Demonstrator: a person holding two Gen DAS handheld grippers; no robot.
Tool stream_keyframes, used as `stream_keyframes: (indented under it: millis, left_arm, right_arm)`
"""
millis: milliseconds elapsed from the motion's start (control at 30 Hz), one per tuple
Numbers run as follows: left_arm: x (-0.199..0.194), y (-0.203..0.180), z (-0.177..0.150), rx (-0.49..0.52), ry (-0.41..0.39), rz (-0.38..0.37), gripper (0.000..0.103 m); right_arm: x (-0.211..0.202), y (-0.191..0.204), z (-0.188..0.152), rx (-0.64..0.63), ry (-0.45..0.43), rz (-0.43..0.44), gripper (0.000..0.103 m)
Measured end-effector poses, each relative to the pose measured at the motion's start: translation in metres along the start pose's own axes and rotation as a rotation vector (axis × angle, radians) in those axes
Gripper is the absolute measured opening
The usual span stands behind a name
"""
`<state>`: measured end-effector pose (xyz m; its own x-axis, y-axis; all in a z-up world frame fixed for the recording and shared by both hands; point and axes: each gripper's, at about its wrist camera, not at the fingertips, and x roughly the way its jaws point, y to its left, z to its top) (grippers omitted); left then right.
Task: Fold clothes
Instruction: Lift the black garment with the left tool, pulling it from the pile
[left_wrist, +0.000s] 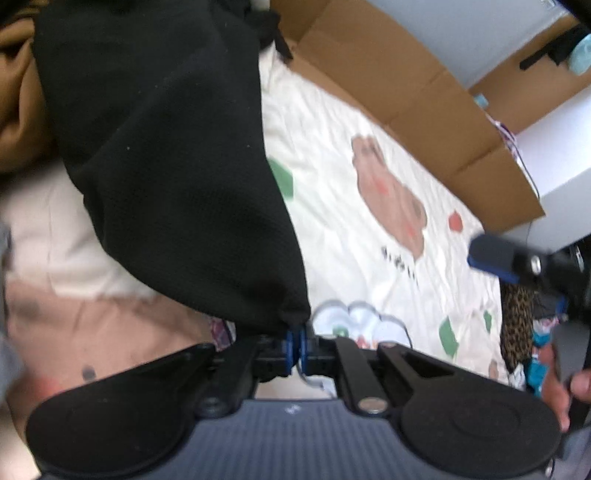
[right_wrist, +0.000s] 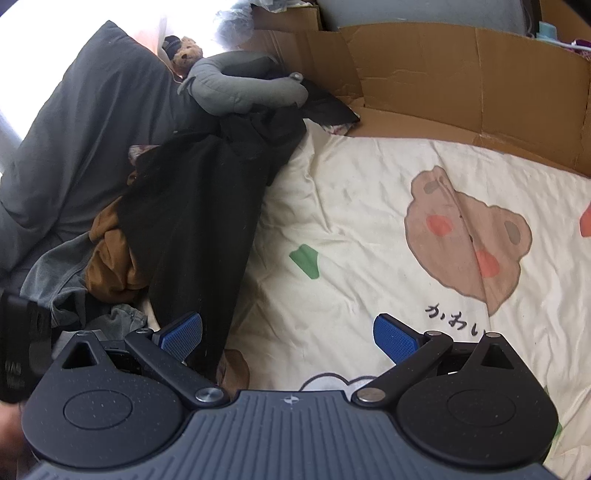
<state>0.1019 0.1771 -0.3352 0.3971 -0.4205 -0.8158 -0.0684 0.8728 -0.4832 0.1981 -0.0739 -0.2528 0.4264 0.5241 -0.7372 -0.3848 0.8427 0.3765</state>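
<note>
A black garment (left_wrist: 166, 147) hangs stretched from my left gripper (left_wrist: 296, 341), whose blue pads are shut on its lower corner. In the right wrist view the same black garment (right_wrist: 199, 206) trails from a clothes pile down across the cream bedsheet (right_wrist: 351, 221). My right gripper (right_wrist: 288, 336) stands open just above the sheet, its left blue pad (right_wrist: 181, 334) beside the garment's edge and nothing between the fingers. One blue finger of the right gripper (left_wrist: 493, 258) shows at the right edge of the left wrist view, with a hand (left_wrist: 561, 387) below it.
A pile of brown (right_wrist: 110, 258) and grey clothes (right_wrist: 59, 280) lies left of the black garment. A grey pillow (right_wrist: 92, 129), a plush toy (right_wrist: 236, 88) and a teddy bear (right_wrist: 186, 55) sit at the back. Cardboard (right_wrist: 461, 81) walls the far side of the bed.
</note>
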Motion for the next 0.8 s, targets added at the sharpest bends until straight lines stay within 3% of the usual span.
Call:
stream_keyframes:
  millis: [167,267,367,500,800]
  left_arm:
    - [-0.003,0.002,-0.009,-0.039,0.041,0.031,0.007]
    - [-0.010,0.007,-0.004,-0.078,0.049,0.068,0.022]
    - [-0.026,0.012,0.008,-0.080,0.001,0.098,0.039]
    - [-0.044,0.020,0.033,-0.069,-0.066,0.175,0.047]
    - [-0.074,0.054,0.103,-0.043,-0.222,0.339,0.050]
  right_arm:
    - [0.003,-0.001,-0.006,0.004,0.019,-0.001,0.102]
    - [0.004,0.000,-0.007,-0.001,0.027,0.000,0.102]
    - [0.004,0.000,-0.007,0.003,0.027,0.004,0.102]
    - [0.004,0.001,-0.008,-0.002,0.023,-0.003,0.102]
    - [0.002,0.009,-0.006,-0.030,0.012,0.016,0.102]
